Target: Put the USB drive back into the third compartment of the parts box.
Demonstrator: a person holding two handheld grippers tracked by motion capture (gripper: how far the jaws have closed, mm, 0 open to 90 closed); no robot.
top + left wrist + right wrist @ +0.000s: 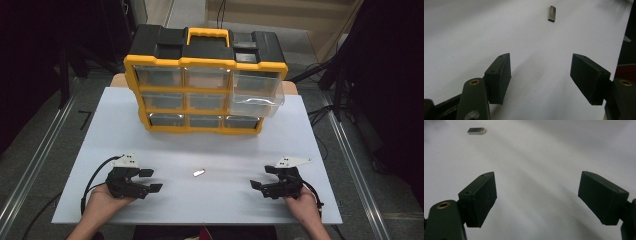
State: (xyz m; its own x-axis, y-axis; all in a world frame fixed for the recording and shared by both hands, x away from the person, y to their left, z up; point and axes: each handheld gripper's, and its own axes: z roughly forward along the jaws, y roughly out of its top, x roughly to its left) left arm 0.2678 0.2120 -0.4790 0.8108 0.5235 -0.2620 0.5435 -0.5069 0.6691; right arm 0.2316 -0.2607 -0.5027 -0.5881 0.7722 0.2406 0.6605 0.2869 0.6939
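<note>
Metal clip [199, 173] lay at lower centre of the white table [200, 145], below the yellow-black drawer organizer [205, 82]. Left gripper [150, 180] and right gripper [262, 177] rested at lower left and right, jaws wide, empty.

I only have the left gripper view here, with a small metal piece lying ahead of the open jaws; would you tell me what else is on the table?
Observer: Beyond the small metal piece, a yellow and black drawer cabinet stands at the far side of the white table.
Operator: Thank you. Are all its drawers closed?
Observer: No. The top drawer on the right sticks out and tips downward; the others look closed.
Operator: Understood. And where is the right gripper?
Observer: The right gripper sits near the table's front edge, jaws open and holding nothing, with the metal piece lying roughly midway between it and the left gripper.
</note>
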